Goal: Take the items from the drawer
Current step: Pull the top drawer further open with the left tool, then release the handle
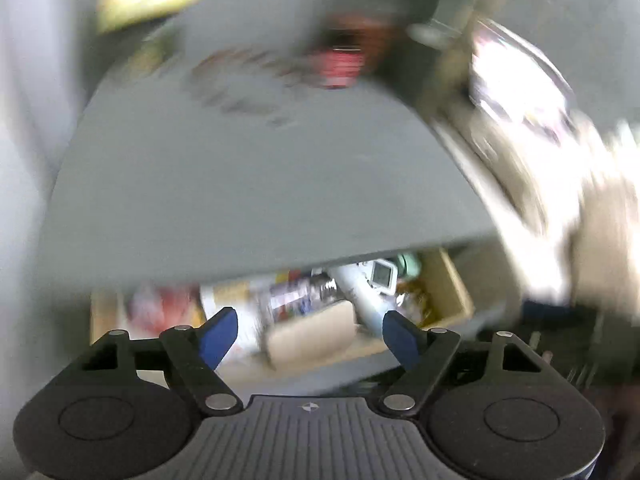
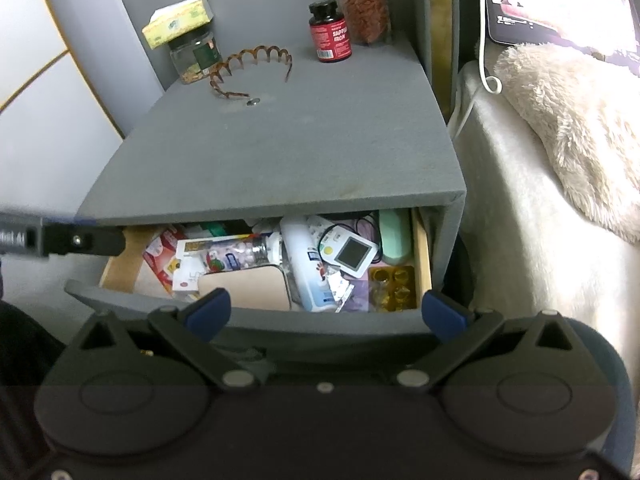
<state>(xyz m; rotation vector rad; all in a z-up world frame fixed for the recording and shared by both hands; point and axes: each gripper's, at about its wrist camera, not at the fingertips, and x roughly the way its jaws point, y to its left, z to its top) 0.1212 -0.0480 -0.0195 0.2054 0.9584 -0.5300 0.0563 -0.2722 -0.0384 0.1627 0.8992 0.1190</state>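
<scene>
We are looking down on the open drawer of the grey nightstand, and it is crammed: a white bottle lying lengthwise in the middle, a small white monitor just beside it, a tan flat case at the front, a mint green case against the right wall. Nothing is being held yet. Our right gripper is hovering over the drawer's front edge with its jaws spread wide and empty. Our left gripper is also hanging over the drawer with its jaws spread and empty, though its view is badly blurred. We are judging this as the reach-in stage; next we are needing to pick one item, likely the white bottle, and lower the jaws across its narrow width without snagging its neighbours.
</scene>
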